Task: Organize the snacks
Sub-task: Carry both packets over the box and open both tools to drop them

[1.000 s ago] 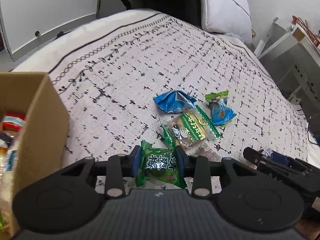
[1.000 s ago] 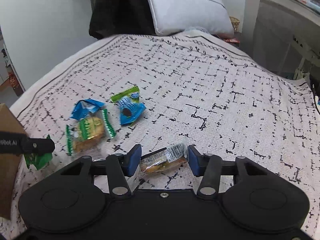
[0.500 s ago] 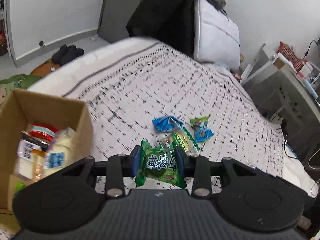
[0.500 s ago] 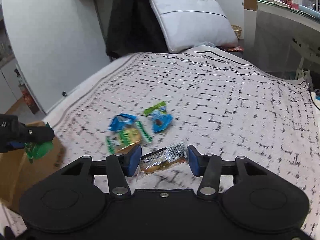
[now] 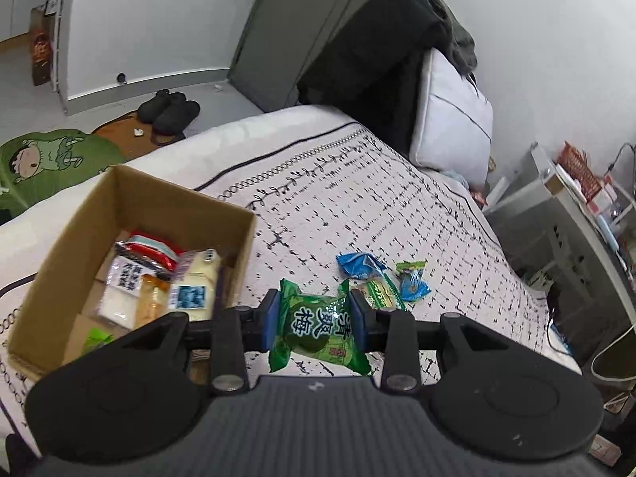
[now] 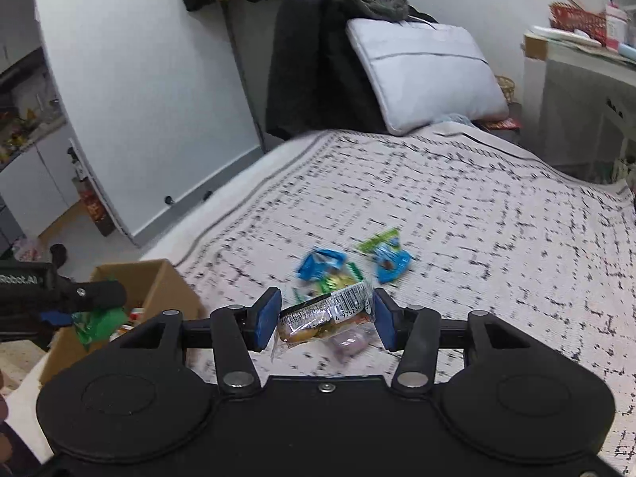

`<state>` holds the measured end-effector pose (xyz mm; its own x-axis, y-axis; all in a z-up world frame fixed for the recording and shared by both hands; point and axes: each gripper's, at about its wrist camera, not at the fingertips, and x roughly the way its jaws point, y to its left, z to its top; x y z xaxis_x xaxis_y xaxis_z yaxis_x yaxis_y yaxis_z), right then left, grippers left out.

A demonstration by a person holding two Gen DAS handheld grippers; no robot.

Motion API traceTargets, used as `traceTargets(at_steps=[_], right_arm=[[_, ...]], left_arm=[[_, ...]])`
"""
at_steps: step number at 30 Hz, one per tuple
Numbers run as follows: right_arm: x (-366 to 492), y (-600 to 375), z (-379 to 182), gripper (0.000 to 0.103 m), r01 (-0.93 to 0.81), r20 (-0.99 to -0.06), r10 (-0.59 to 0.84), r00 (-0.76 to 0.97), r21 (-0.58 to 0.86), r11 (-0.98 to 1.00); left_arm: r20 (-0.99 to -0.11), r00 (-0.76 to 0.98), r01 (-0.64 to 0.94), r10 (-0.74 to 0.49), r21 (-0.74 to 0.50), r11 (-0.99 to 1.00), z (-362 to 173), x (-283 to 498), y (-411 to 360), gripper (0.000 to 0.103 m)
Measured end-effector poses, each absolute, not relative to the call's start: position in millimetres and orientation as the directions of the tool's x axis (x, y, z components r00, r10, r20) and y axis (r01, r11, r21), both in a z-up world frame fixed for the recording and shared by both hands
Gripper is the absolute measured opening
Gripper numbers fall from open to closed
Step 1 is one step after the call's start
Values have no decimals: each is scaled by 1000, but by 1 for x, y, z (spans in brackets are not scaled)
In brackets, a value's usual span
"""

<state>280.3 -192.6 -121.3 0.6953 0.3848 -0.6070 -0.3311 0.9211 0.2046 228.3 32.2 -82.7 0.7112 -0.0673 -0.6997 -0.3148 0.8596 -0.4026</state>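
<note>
A crinkly green plum packet sits pinched in the left gripper beside the open cardboard box; the right gripper clamps a clear barcoded wrapper. Three shiny packets lie blurred on the woven bed.

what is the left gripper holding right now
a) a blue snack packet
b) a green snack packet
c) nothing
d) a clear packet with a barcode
b: in the left wrist view the left gripper is shut on the green snack packet, its blue pads pressing on both sides of it; the clear packet with a barcode is in the right gripper.
</note>
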Motion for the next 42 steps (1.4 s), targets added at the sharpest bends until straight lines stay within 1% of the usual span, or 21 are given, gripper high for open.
traceTargets(at_steps=[9,13,22,27,34,39,41,42], right_arm=[[266,-155,-101,49,-392,-585,443,679,222,893],[259,-136,-99,49,-416,-587,464,663,227,881],[247,-92,-97,49,-469,-598,504,623,229,853],[240,-70,-96,49,-496,-603,521,604,226,838],[231,-43,-100,49,-527,-616,539,574,225,819],[225,-29,-106,49,-541,-639,539,549,220,812],[223,-25,-107,50,-548,-647,541,537,220,807],[221,-24,-108,53,-553,-652,542,531,219,804]], left_arm=[[-702,712,-391,-27,-427,815,-73,211,62,36],[-731,682,-433,15,-388,813,-73,208,73,36],[-746,666,-494,18,-422,760,-77,198,107,37],[-738,675,-506,18,-445,739,-75,189,122,37],[-748,664,-528,9,-460,714,-82,185,138,37],[-763,646,-544,31,-431,720,-85,185,142,42],[-768,640,-550,32,-428,717,-87,186,145,51],[-769,639,-552,25,-436,710,-89,186,147,53]])
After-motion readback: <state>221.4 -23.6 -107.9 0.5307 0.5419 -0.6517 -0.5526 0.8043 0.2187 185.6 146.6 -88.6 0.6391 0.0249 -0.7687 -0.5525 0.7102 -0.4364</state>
